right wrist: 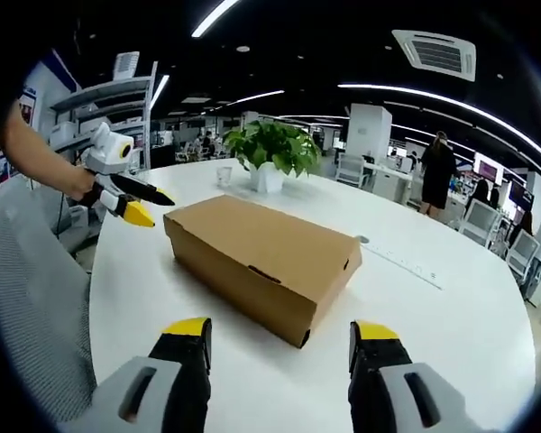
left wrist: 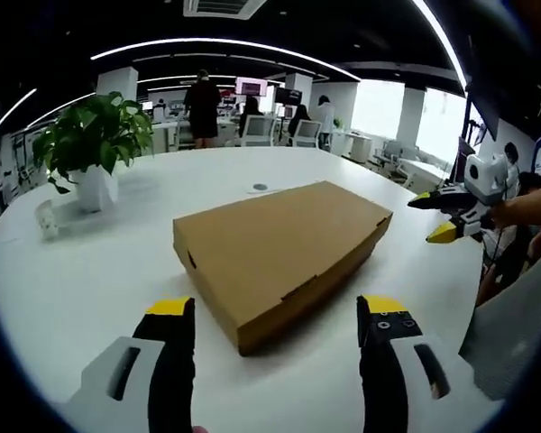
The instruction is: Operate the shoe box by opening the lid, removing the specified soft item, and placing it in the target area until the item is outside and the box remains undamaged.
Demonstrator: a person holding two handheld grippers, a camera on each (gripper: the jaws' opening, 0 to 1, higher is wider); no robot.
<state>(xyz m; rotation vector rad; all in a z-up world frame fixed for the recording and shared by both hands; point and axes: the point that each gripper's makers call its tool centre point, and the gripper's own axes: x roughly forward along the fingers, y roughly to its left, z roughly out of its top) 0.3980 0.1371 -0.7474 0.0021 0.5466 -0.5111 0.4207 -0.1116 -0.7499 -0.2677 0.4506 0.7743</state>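
The big round white table (left wrist: 63, 289) carries the closed brown cardboard shoe box (left wrist: 279, 248) near its middle, lid down, so the soft item inside is hidden and the task has not begun. Far left of the box in the left gripper view stands a leafy green plant in a white pot (left wrist: 92, 144).

The left gripper (left wrist: 277, 320) hangs with yellow-tipped black jaws spread wide and empty, facing the near corner of the box; the right gripper (right wrist: 279, 345) is likewise wide and empty, near one long side.

The likely risk is thin card: prying the lid from one corner could crease or tear it, and lifting without holding the base could drag the whole box.

The right gripper view shows a dark slot (right wrist: 263, 274) in the box's long side; the left gripper view shows a small round grey disc (left wrist: 260, 188) beyond the box.
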